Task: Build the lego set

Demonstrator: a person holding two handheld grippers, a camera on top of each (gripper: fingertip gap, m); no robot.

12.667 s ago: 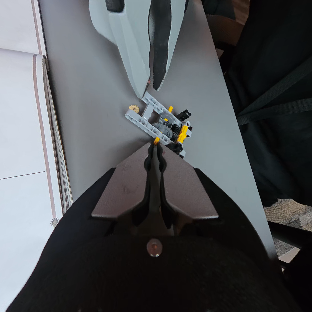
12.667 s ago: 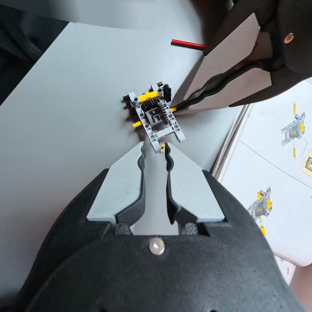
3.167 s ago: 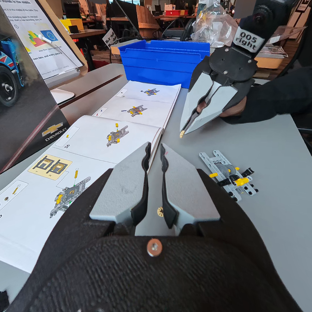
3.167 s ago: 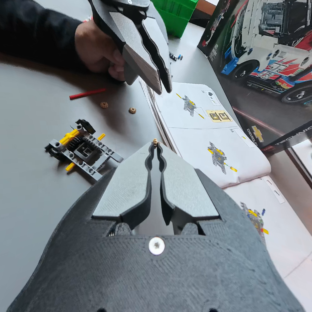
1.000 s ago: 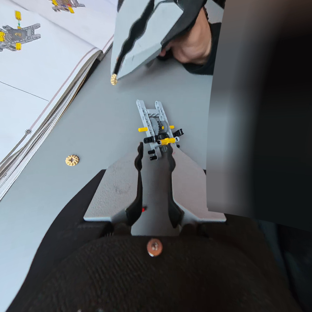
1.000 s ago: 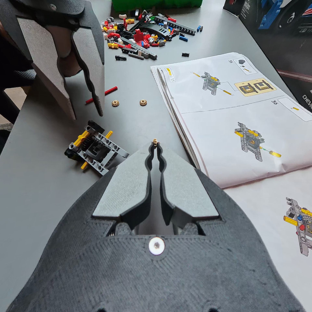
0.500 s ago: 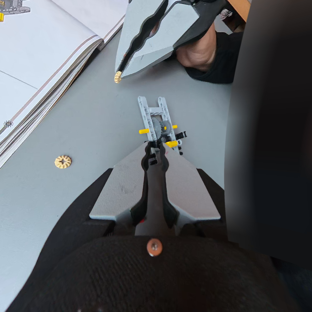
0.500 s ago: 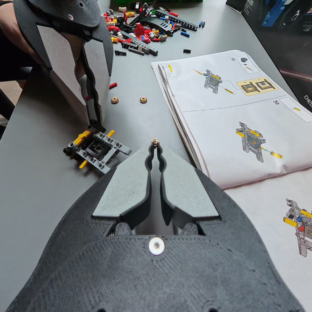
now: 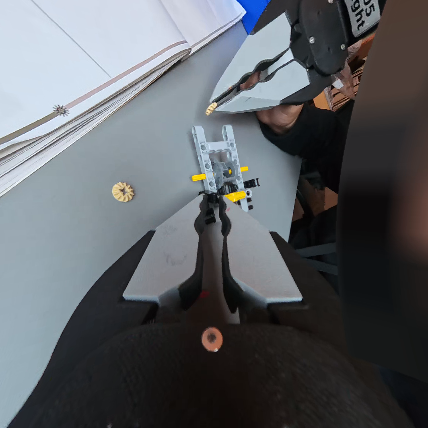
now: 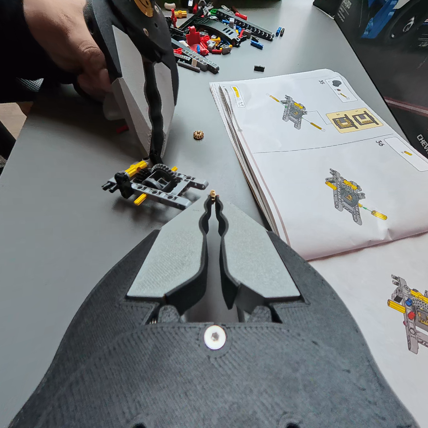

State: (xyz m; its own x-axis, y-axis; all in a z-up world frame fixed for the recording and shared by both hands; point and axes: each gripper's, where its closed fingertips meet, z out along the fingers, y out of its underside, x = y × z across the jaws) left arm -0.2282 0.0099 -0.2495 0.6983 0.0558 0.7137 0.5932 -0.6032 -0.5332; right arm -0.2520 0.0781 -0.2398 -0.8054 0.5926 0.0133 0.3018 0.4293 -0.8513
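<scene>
Grey frame assembly (image 9: 220, 166) pinched by left tool (image 9: 212, 199); right tool (image 10: 212, 200) grips tan gear (image 10: 212, 194).

- Assembly (image 9: 218, 166): light grey frame showing yellow axles, black connectors and a dark grey gear.
- 2 gears, one loose (image 9: 122, 192) and one held (image 9: 211, 108): tan.
- Table (image 10: 58, 231): plain grey.
- Booklet (image 10: 324, 162): white pages carrying grey-and-yellow diagrams.
- Loose-parts pile (image 10: 208, 41): mixing red, blue, black and grey.
</scene>
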